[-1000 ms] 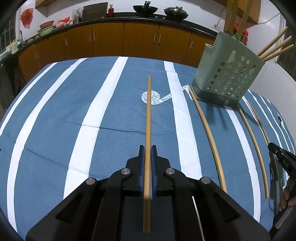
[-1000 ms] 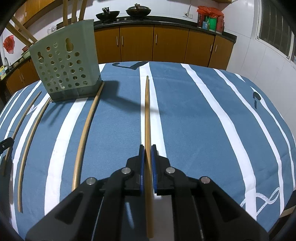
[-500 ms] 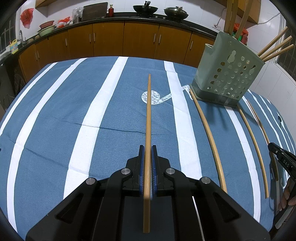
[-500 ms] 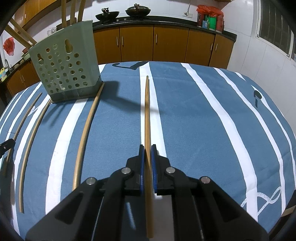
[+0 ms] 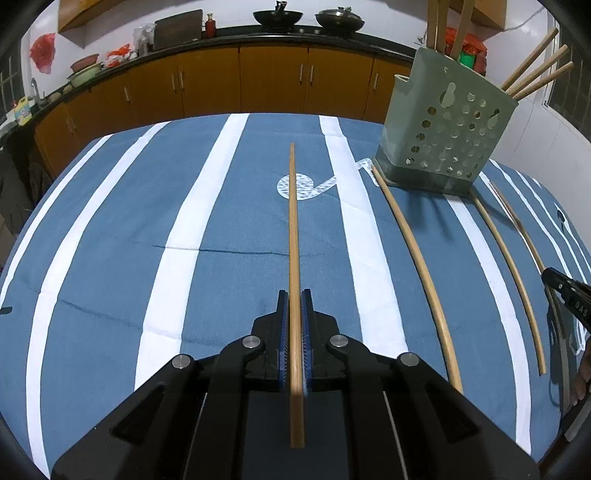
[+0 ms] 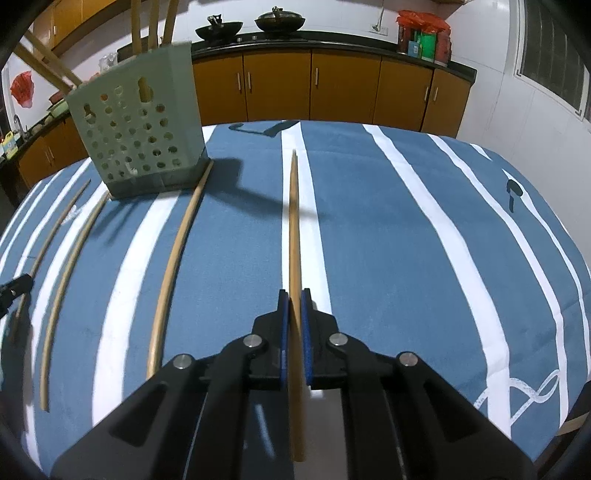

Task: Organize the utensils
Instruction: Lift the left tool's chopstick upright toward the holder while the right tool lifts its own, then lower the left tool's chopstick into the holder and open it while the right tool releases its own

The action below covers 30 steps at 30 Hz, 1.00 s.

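My left gripper (image 5: 294, 295) is shut on a long wooden chopstick (image 5: 293, 221) that points forward over the blue striped tablecloth (image 5: 110, 236). My right gripper (image 6: 293, 295) is shut on another wooden chopstick (image 6: 293, 221), held the same way. A green perforated utensil holder (image 5: 448, 129) stands at the far right in the left wrist view and at the far left in the right wrist view (image 6: 140, 129); several chopsticks stand in it. Three loose chopsticks lie beside it: one (image 5: 417, 251), a second (image 5: 509, 266), a thin dark third (image 5: 521, 229).
Wooden kitchen cabinets (image 5: 273, 85) and a dark counter with two woks (image 5: 277, 16) run along the back. The right gripper's tip (image 5: 565, 291) shows at the right edge of the left wrist view. A window (image 6: 554, 48) is at the right.
The right gripper has risen or tilted slightly with its chopstick. The left gripper has not visibly moved.
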Each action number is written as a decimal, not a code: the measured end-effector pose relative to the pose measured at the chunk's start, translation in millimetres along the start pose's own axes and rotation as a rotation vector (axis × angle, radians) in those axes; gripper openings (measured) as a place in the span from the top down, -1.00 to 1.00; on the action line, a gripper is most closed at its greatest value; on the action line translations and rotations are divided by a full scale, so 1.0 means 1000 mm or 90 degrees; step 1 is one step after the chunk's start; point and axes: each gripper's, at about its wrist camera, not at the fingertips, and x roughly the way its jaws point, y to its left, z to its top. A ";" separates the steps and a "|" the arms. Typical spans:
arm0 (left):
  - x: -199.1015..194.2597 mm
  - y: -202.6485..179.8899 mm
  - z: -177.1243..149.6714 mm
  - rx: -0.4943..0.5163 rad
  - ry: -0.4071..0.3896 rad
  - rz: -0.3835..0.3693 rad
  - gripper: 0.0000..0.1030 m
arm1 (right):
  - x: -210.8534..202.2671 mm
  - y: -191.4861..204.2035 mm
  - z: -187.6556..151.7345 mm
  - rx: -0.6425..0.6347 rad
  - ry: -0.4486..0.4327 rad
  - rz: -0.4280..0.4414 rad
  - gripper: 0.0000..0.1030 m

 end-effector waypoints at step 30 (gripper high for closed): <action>-0.131 -0.009 0.079 -0.024 -0.246 -0.110 0.86 | -0.135 -0.002 0.076 0.025 -0.255 0.084 0.85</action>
